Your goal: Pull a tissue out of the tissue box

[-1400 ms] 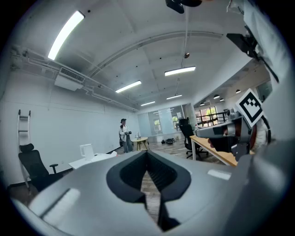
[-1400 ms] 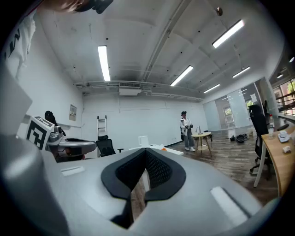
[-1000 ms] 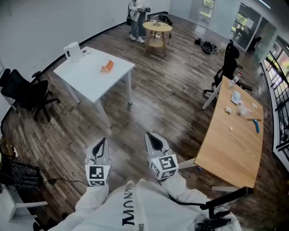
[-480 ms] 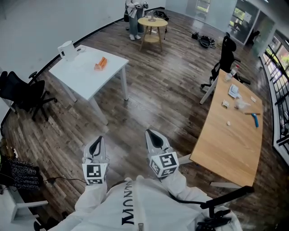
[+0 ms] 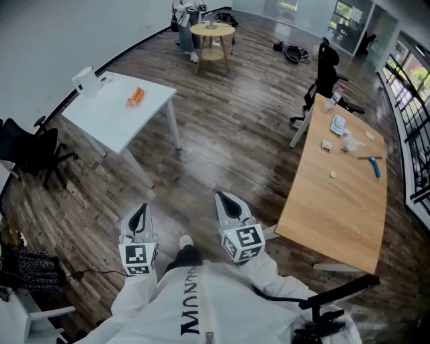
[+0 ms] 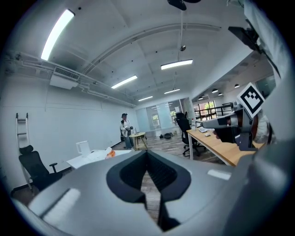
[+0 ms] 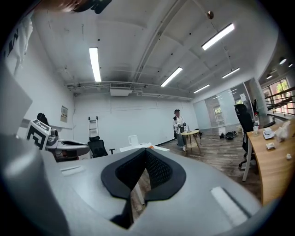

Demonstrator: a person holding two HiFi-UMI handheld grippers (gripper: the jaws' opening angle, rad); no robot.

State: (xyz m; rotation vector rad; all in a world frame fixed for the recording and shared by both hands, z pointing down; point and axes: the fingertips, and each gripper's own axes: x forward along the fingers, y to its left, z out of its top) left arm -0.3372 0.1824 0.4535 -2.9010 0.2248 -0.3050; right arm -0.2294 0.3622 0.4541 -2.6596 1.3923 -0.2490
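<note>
No tissue box stands out clearly in any view. The long wooden desk [image 5: 336, 201] at the right carries small white items [image 5: 338, 125] at its far end, too small to name. I hold my left gripper [image 5: 139, 210] and right gripper [image 5: 226, 200] side by side close to my body, above the wood floor and pointing ahead. Both are shut with nothing between the pads, as the left gripper view [image 6: 147, 155] and the right gripper view [image 7: 146, 152] show. Each gripper also appears at the edge of the other's view.
A white table [image 5: 114, 121] at the left bears a white jug [image 5: 85, 80] and an orange item [image 5: 135, 97]. Black office chairs stand at the far left [image 5: 27, 148] and by the desk's far end [image 5: 324, 64]. A person [image 5: 181, 17] stands by a small round table [image 5: 211, 30].
The tables have slid up and left in the head view as I moved forward. A shoe now shows between the grippers. Both grippers stay shut and empty.
</note>
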